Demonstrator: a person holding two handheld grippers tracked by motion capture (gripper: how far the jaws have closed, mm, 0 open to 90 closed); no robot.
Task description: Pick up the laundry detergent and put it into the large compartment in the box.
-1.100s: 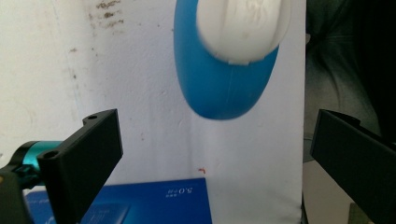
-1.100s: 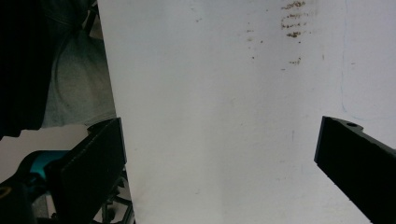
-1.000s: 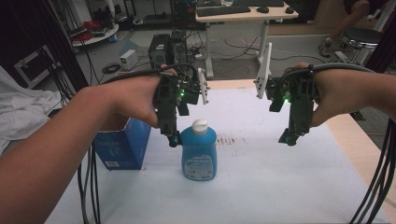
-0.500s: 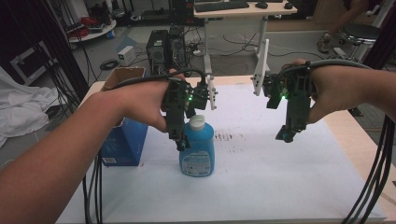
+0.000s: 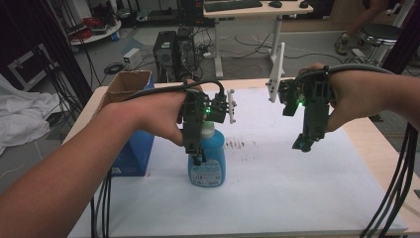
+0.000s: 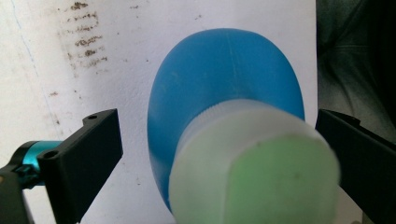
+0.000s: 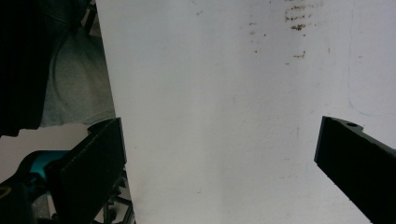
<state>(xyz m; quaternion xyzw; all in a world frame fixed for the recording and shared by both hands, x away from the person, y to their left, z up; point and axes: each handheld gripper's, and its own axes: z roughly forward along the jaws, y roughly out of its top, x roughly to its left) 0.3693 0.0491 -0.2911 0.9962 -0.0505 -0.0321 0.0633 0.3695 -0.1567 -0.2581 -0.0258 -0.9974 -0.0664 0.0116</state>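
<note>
Landmark: the blue bottle (image 5: 207, 161) stands upright on the white table cover (image 5: 277, 188), toward its left half; every place below is told from this bottle
Bottle cap: a white cap (image 6: 254, 163) tops the bottle; in the left gripper view it sits between the two black jaws, blurred by closeness
Left gripper: the left gripper (image 5: 198, 156) hangs straight over the bottle, pointing down; its jaws stand wide apart, one on each side of the cap with a gap on both sides, touching nothing that I can see
Right gripper: the right gripper (image 5: 303, 145) hovers well to the right of the bottle, above bare cover; its jaws are also wide apart and hold nothing; its own view looks down on plain white cover (image 7: 224, 116) with a few brown specks
Blue box: a blue box (image 5: 132, 153) stands just left of the bottle, partly behind the person's left forearm; an open cardboard flap (image 5: 125, 83) rises behind it
Stains: brown smudges (image 5: 241, 145) lie just right of the bottle
Step in hand: by my reading, the approach to grasp the bottle at its top; the grip is not yet made
Next move calls for: lowering the left gripper so the pads flank the cap or neck evenly, then closing squarely; an off-centre squeeze could tip the bottle
Right gripper's likely part: waiting; it may need to come across to steady or take the bottle
</note>
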